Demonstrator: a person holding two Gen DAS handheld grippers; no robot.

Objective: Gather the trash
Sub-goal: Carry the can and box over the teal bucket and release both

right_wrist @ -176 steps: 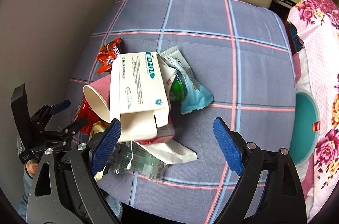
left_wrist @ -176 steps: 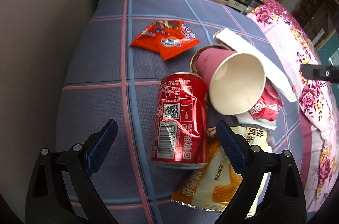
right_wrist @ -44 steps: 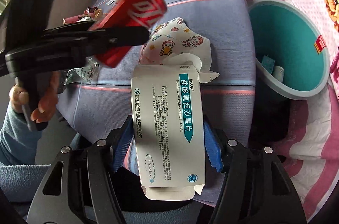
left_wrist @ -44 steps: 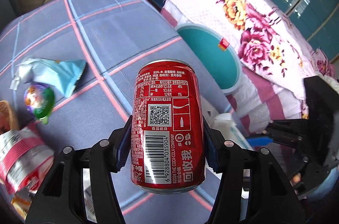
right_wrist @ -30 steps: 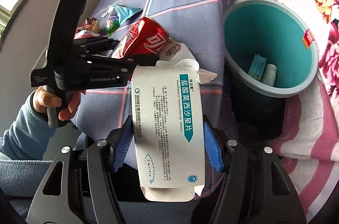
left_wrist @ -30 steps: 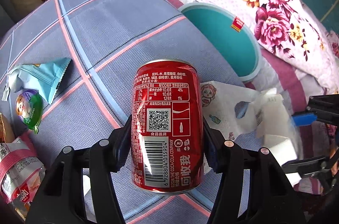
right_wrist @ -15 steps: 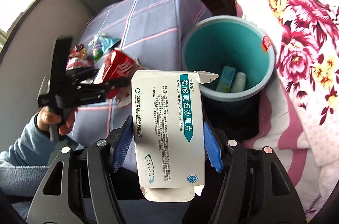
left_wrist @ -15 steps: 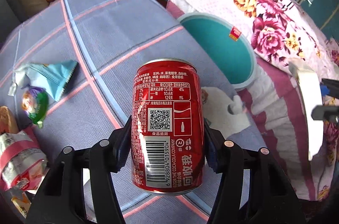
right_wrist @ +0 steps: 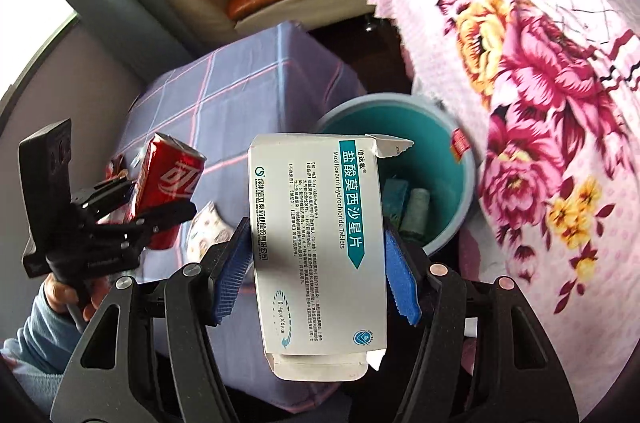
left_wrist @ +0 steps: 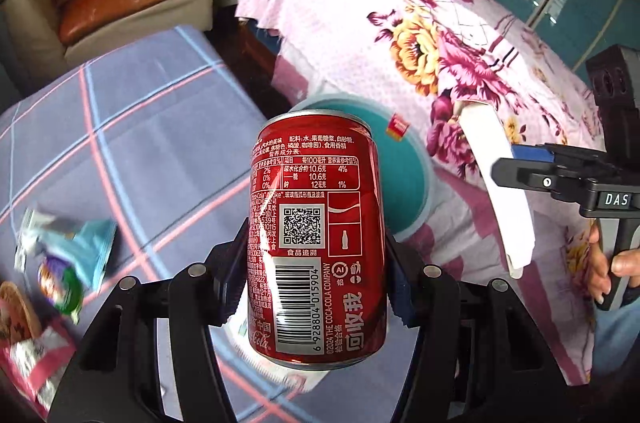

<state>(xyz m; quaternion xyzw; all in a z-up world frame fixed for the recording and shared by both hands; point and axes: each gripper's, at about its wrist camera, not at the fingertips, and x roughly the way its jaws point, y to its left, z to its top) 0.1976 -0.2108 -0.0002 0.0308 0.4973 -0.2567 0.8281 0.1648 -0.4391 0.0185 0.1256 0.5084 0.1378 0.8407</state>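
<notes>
Beside bed: round teal plastic bin (right_wrist: 460,159).
Left gripper (left_wrist: 316,277): clamps red aluminium cola can (left_wrist: 318,239).
Right gripper (right_wrist: 316,271): clamps white cardboard medicine box (right_wrist: 320,251).
Risk: early release, misses bin.

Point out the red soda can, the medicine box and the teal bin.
Red soda can (left_wrist: 316,235): left wrist view, on the QR-code panel of its side.
Medicine box (right_wrist: 320,247): right wrist view, on the printed white front face.
Teal bin (right_wrist: 452,163): right wrist view, on the bare inner wall.
</notes>
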